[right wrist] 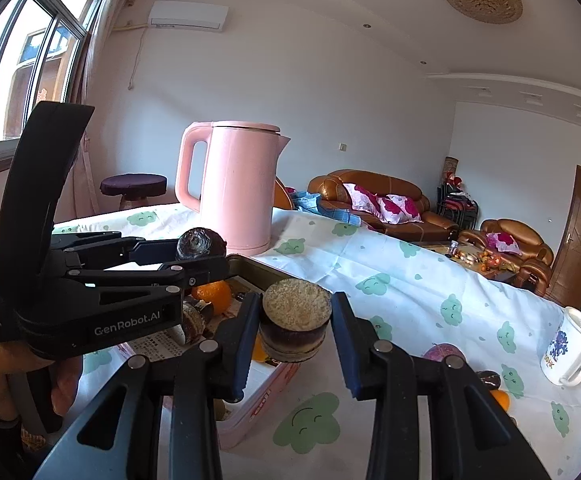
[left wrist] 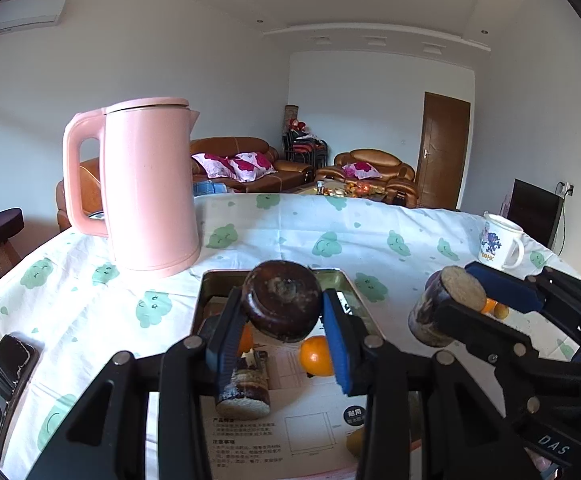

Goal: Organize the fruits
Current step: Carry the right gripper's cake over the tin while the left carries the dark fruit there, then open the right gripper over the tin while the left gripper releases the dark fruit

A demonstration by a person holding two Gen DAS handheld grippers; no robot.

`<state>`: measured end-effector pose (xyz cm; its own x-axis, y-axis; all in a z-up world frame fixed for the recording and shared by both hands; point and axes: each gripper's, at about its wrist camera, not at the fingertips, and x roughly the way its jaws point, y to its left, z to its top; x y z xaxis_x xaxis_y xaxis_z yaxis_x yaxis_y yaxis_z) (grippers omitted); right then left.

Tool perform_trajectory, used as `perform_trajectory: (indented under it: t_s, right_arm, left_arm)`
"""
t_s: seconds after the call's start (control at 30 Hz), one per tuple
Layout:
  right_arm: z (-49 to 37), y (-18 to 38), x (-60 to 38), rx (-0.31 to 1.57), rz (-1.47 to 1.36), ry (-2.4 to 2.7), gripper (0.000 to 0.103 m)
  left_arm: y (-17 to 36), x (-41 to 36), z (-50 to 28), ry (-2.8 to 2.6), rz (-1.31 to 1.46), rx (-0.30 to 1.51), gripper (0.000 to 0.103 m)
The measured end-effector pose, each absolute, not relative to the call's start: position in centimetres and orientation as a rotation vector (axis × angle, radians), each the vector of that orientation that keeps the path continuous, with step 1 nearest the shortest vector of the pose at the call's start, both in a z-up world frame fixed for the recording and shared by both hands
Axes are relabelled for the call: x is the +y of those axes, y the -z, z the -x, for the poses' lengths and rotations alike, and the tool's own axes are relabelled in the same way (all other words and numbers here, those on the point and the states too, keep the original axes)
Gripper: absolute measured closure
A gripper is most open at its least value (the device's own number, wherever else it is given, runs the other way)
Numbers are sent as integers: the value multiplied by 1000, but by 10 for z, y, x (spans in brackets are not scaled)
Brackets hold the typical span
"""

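Observation:
My left gripper (left wrist: 282,316) is shut on a dark brown sugarcane piece (left wrist: 281,304), held above a metal tray (left wrist: 210,280). In the tray lie an orange (left wrist: 315,356) and another sugarcane piece (left wrist: 244,390). My right gripper (right wrist: 294,328) is shut on a second sugarcane piece (right wrist: 295,324) with a pale cut end, just right of the tray; it shows in the left wrist view (left wrist: 486,300) too. The left gripper (right wrist: 206,262) appears in the right wrist view over the tray (right wrist: 258,266) with an orange (right wrist: 212,294) below it.
A pink kettle (left wrist: 150,188) stands behind the tray. A white mug (left wrist: 500,242) is at the far right. A phone (left wrist: 2,380) lies at the left. On the cloth to the right lie a purple fruit (right wrist: 444,352), a dark piece (right wrist: 490,378) and an orange (right wrist: 501,400).

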<state>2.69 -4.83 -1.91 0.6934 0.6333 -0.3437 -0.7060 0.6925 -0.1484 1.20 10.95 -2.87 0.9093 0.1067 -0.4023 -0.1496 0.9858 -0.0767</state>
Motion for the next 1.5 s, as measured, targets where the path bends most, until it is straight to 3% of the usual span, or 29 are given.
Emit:
perform_trajectory:
  t_s: [0.73,1.3,1.4,1.47,1.5]
  right_arm:
    - [-36,34,-22,371,283,-845,65]
    - [-63,50,-7,567,280,-908,64]
    - [-65,52,-6,593,280,-904,64]
    - [-65,52,-6,591,278,-900,60]
    - [-65,52,-7,590,276,-896,58]
  left_arm:
    - [42,125,-18,-167,94,520,63]
    - [50,123,-30,-153,71,612,62]
    - [50,123,-28,-158,72,605,59]
    - [49,123,-27,-171,67,596,45]
    - [48,123,-25,-187,64,588,43]
